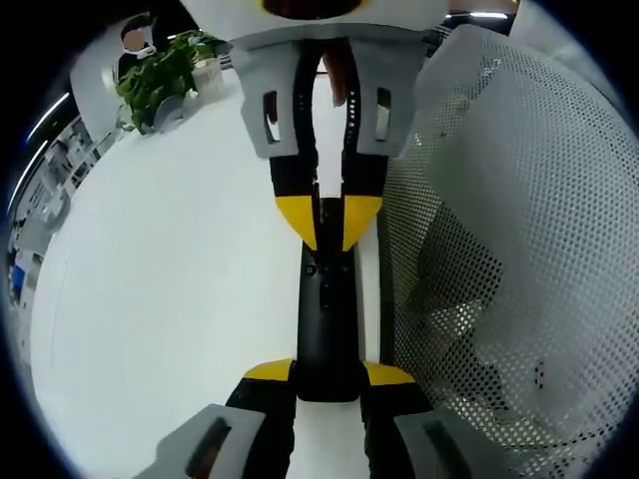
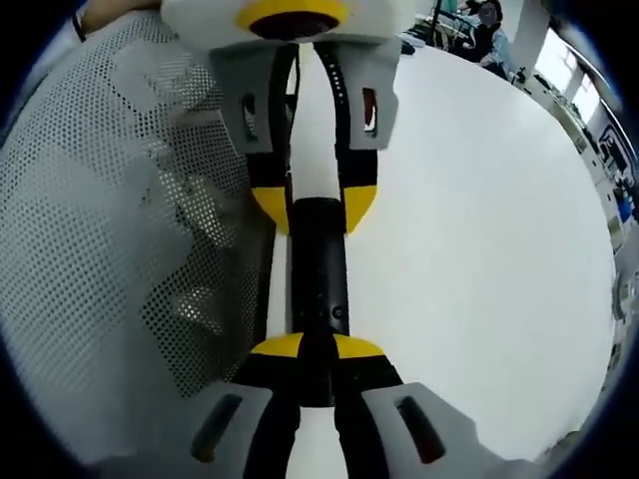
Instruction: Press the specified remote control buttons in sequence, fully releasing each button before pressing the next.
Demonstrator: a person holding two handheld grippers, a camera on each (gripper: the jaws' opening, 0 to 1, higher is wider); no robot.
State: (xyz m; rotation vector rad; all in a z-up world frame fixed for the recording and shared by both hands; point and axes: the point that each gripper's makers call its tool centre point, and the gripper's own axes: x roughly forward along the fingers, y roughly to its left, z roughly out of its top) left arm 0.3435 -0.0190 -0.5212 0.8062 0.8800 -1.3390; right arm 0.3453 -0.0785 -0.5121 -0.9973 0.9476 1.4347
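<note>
Left gripper view: the remote control (image 1: 326, 329) lies lengthwise on the white table (image 1: 170, 299), close beside a white perforated mesh basket (image 1: 509, 249). My left gripper (image 1: 328, 374) has its yellow-tipped jaws closed onto the near end of the remote, one jaw on each long edge. The right gripper (image 1: 329, 228) enters from the top of this view and meets the far end of the remote.

Right gripper view: the same arrangement appears from the opposite end. My right gripper (image 2: 318, 349) is narrowed around the remote (image 2: 319, 274), with its tips over the end where small buttons are faintly visible. I cannot tell whether a tip is pressing a button or merely clamping the body. A potted plant (image 1: 160, 75) stands at the far edge of the table.

Procedure for this step, as I judge it:
1. Keep the left gripper's clamp steady so the remote cannot slide or twist.
2. Confirm the target button before loading it; the buttons are dark on dark and hard to separate.
3. Press squarely downward, not sideways.
4. Lift fully clear before moving to the next button.
5. Keep the remote within both views throughout.
</note>
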